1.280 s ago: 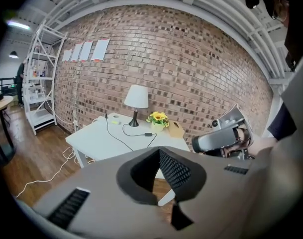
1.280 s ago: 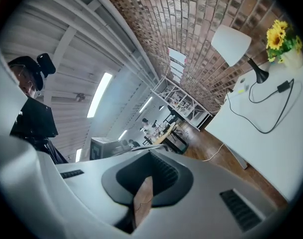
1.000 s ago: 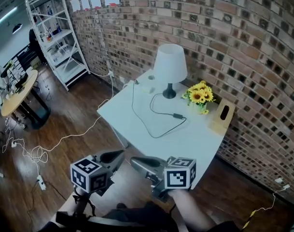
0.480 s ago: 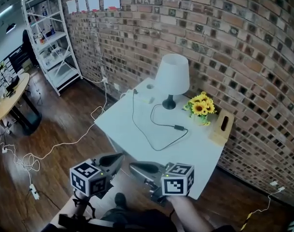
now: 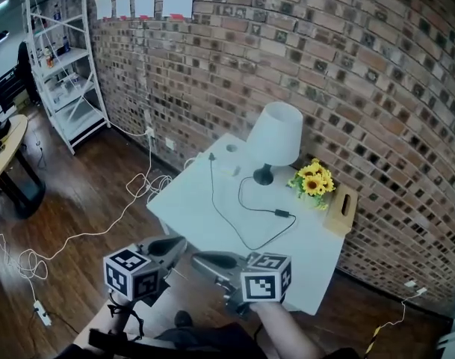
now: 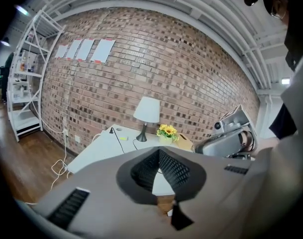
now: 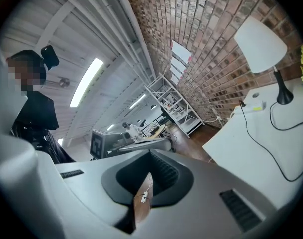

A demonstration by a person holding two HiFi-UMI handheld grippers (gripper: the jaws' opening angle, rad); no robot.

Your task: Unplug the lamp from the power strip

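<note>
Since the earlier head frames our viewpoint has swung. The bench (image 5: 205, 200) and lamp (image 5: 276, 134) now sit further right in frame, and the shelving sits further left.

Head view: the left gripper (image 5: 184, 240) and right gripper (image 5: 194, 258) hang low in front of us, short of the bench. The lamp cord (image 5: 246, 238) loops across the top to a black plug (image 5: 211, 156), which stands upright at the far left corner. We cannot pick out the power strip, which is white on the white top.

Left gripper view: the fingers (image 6: 173, 166) are clenched on nothing. The bench and lamp lie well ahead.

Right gripper view: the fingers (image 7: 163, 171) are likewise closed and empty. The plug is upright at the bench corner.

Progress, as we judge it: nothing is done yet and the plug looks seated. Reaching the plug, gripping it and pulling it out all remain.
</note>
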